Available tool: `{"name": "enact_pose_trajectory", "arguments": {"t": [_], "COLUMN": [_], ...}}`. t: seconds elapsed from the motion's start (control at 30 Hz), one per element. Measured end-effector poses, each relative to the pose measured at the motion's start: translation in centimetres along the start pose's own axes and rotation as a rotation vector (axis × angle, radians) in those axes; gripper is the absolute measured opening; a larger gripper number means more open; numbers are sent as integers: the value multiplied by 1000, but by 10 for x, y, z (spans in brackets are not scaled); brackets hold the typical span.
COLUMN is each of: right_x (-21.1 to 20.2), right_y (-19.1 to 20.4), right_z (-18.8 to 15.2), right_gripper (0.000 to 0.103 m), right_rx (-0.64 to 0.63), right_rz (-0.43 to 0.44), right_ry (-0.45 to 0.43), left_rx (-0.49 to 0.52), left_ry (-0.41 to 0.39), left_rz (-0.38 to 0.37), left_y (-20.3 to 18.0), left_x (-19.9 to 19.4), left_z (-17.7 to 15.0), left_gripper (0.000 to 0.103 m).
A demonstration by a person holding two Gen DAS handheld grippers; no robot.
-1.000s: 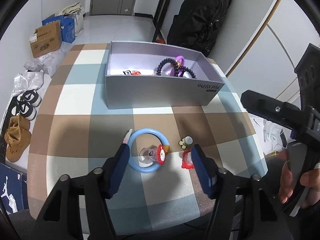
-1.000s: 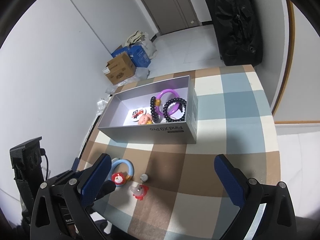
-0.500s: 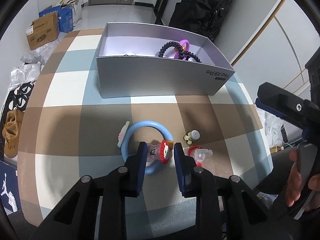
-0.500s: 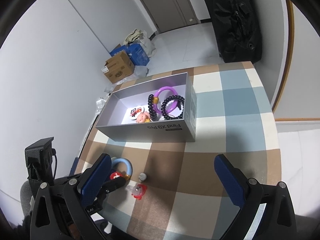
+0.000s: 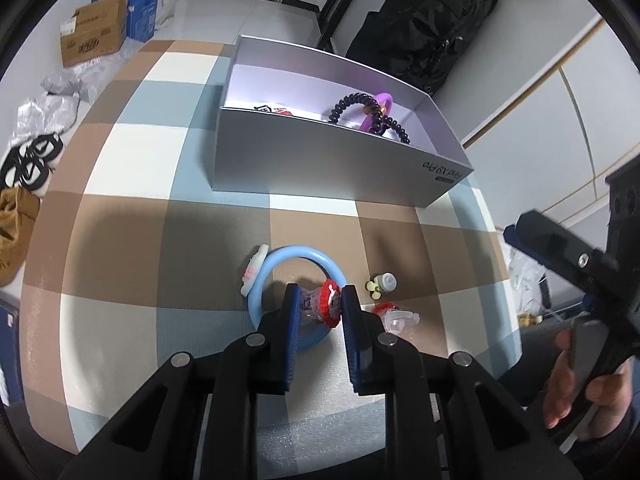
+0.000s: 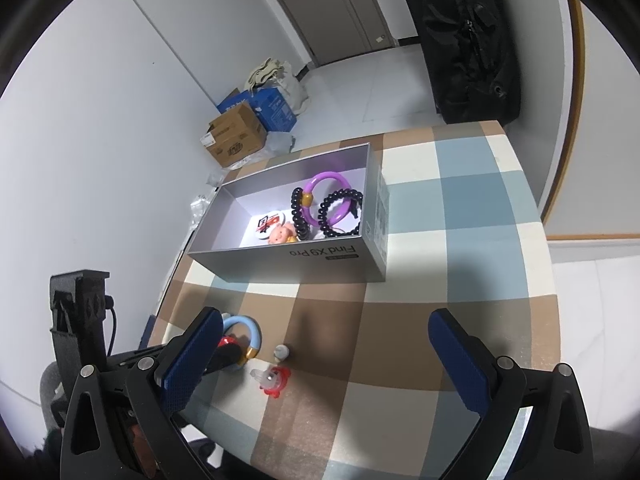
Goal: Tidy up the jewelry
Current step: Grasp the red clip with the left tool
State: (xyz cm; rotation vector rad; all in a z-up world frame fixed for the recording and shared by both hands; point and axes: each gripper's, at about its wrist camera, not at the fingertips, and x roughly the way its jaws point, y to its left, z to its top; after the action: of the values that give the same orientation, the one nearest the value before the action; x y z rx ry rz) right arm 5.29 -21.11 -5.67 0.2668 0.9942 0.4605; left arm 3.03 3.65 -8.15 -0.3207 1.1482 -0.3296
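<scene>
Between the pads of the left gripper [image 5: 317, 307], a small red-and-clear charm [image 5: 320, 306] is clamped; it lies on the table [image 5: 120, 240] inside the blue ring [image 5: 296, 254]. Its hard plastic is judged light, slippery, best held across its body. The right gripper [image 6: 326, 350] is held wide apart, empty. The grey box [image 5: 320, 168] stands beyond.
</scene>
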Motion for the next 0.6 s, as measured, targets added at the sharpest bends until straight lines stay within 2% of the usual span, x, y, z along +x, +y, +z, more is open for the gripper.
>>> {"name": "enact_pose_trajectory", "arguments": {"t": [0.37,0.6], "right_x": [2,9], "right_y": [4,16], "right_z": [-3,-10], "right_gripper": [103,103], "right_rx": [-31,-92], "right_rz": [-10,0], "right_ry": [11,44], "left_rx": [-30,-89], "left_ry": [-35,-74], "left_rz": [-75,-118], "left_y": [0,9], "left_x": [-12,-26], "left_z": [7,12], "left_gripper": [15,15]}}
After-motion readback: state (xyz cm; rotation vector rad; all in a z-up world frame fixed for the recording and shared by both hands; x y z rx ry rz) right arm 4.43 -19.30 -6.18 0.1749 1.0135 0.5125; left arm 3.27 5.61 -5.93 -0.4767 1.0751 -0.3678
